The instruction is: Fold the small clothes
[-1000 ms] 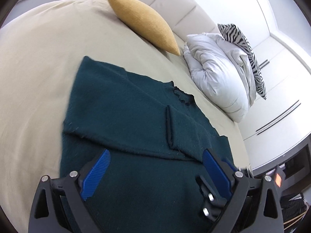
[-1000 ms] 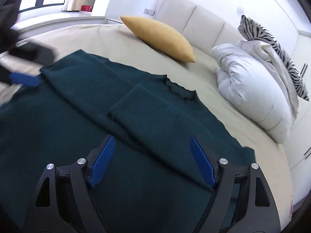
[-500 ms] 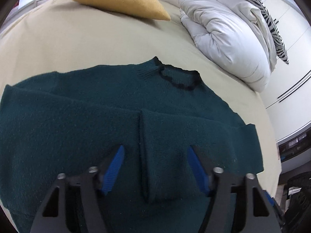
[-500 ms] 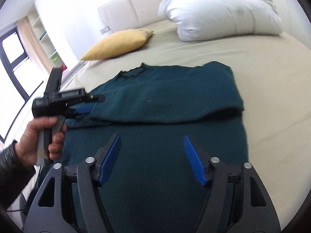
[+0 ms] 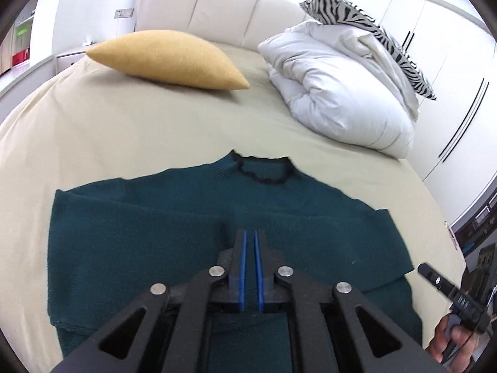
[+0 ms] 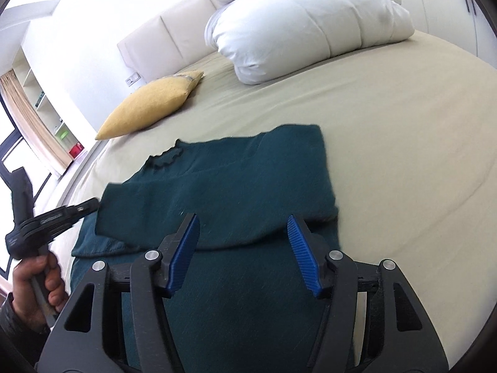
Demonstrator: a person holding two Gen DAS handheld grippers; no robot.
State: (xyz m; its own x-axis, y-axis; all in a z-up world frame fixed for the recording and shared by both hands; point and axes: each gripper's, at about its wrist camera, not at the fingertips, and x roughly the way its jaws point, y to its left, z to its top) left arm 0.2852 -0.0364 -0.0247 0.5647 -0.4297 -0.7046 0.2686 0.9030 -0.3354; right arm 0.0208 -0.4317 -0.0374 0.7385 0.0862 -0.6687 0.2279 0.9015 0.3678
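A dark teal sweater lies flat on the beige bed, collar towards the headboard, both sleeves folded across its body. My left gripper is shut, its blue pads nearly touching, low over the sweater's middle; nothing shows between them. In the right wrist view the sweater lies ahead, and my right gripper is open and empty above its lower part. The left gripper shows there at the sweater's left edge, held in a hand.
A mustard cushion lies at the back left of the bed. A white duvet with a zebra-striped pillow on it is bunched at the back right. The right hand and its tool show at the bed's right edge.
My left gripper has closed from wide open to shut and tilted up towards the headboard. My right gripper has stayed open and shifted slightly over the sweater's lower part.
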